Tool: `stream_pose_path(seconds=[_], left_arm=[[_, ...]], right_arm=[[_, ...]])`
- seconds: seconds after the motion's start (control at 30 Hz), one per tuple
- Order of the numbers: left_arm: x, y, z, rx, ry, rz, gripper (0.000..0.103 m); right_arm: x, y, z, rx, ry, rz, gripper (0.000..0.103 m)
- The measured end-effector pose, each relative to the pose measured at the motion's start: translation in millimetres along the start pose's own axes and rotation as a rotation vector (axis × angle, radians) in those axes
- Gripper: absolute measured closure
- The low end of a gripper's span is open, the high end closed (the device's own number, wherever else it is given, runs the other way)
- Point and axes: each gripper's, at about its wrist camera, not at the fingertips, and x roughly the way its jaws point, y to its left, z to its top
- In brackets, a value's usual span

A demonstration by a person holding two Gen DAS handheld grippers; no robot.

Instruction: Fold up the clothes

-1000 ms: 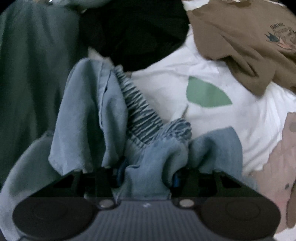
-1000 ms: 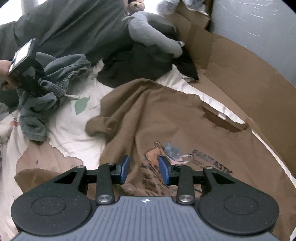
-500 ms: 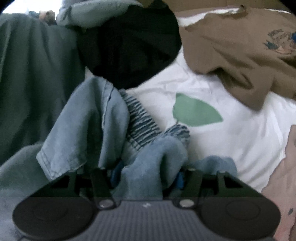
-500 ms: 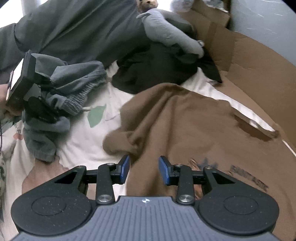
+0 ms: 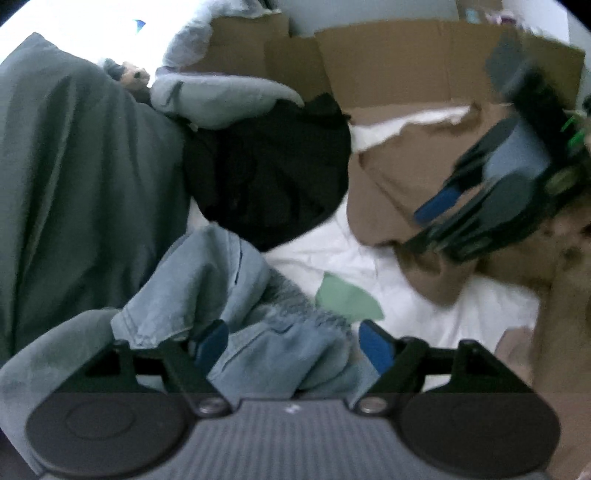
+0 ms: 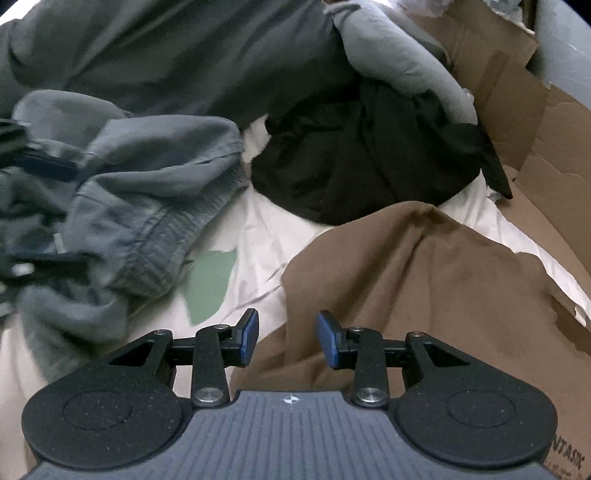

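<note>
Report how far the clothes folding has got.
Done: nothing looks folded. In hand: the left gripper has its jaws opening around the bunched blue-grey pants; the right gripper hangs open over the brown shirt. Left: pants, shirt and black garment all lie crumpled.

The work surface is a bed covered with a white sheet (image 6: pixel 258 229) printed with a green leaf shape (image 6: pixel 208 284) and pinkish-brown patches (image 5: pixel 511 343). Flattened brown cardboard (image 6: pixel 517 122) lines the far and right-hand edges of the bed and stands up against a pale grey wall (image 6: pixel 565 48). Strong white light (image 5: pixel 85 29) enters at the upper left of the left wrist view and overexposes that corner.
</note>
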Motion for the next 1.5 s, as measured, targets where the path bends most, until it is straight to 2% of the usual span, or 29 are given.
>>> stream_pose_path(seconds=[0.13,0.2,0.23,0.27,0.3,0.33,0.4,0.43,0.5,0.63,0.73,0.8,0.87,0.93,1.03,1.1,1.23,1.3,1.33,1.4,1.43,1.5], left_arm=[[-2,4,12,-0.088,-0.069,-0.053,0.023],[13,5,16,-0.162,-0.062,-0.071,0.031],[21,5,17,-0.2,-0.059,-0.08,0.04],[31,6,16,-0.248,-0.052,-0.104,0.047],[40,6,15,-0.296,-0.044,-0.128,0.05],[50,6,14,-0.343,-0.037,-0.151,0.058],[67,1,11,-0.368,-0.018,-0.153,0.06],[75,-2,10,-0.38,-0.008,-0.153,0.061],[91,-6,6,-0.399,0.029,-0.14,0.07],[105,-4,-3,-0.388,0.101,-0.052,0.101],[112,2,-11,-0.361,0.15,0.006,0.1],[113,-1,-19,-0.299,0.16,0.036,0.1],[111,-1,-22,-0.262,0.172,0.05,0.1],[109,7,-24,-0.27,0.185,0.054,0.099],[109,17,-27,-0.231,0.201,0.093,0.099],[109,29,-33,-0.264,0.205,0.112,0.099],[107,19,-26,-0.283,0.214,0.118,0.1],[100,19,-20,-0.353,0.202,0.092,0.1],[95,18,-18,-0.379,0.19,0.074,0.098],[85,14,-12,-0.409,0.16,0.045,0.08],[80,10,-9,-0.414,0.141,0.035,0.07],[75,5,-3,-0.416,0.098,0.011,0.068]], right_arm=[[25,-3,7,0.009,0.044,-0.027,0.061],[33,-5,9,0.017,0.06,-0.024,0.062],[37,-7,11,0.022,0.068,-0.022,0.063],[41,-8,12,0.026,0.076,-0.02,0.069],[44,-10,13,0.033,0.083,-0.017,0.08],[44,-15,16,0.051,0.086,-0.008,0.085],[42,-25,19,0.082,0.086,0.01,0.097],[40,-29,21,0.094,0.083,0.015,0.098],[34,-35,23,0.114,0.072,0.03,0.1],[19,-48,30,0.176,0.024,0.082,0.1],[10,-56,35,0.217,-0.008,0.105,0.1],[7,-59,38,0.242,-0.02,0.113,0.1],[6,-61,39,0.252,-0.026,0.121,0.1],[6,-63,41,0.262,-0.032,0.129,0.1],[1,-68,40,0.296,-0.051,0.169,0.1],[-4,-74,39,0.345,-0.078,0.217,0.1],[6,-87,34,0.472,-0.092,0.3,0.1],[17,-91,31,0.529,-0.085,0.332,0.1],[26,-92,28,0.556,-0.07,0.339,0.1],[41,-92,25,0.581,-0.036,0.317,0.099],[48,-91,24,0.576,-0.013,0.28,0.098],[58,-88,23,0.549,0.019,0.209,0.097]])
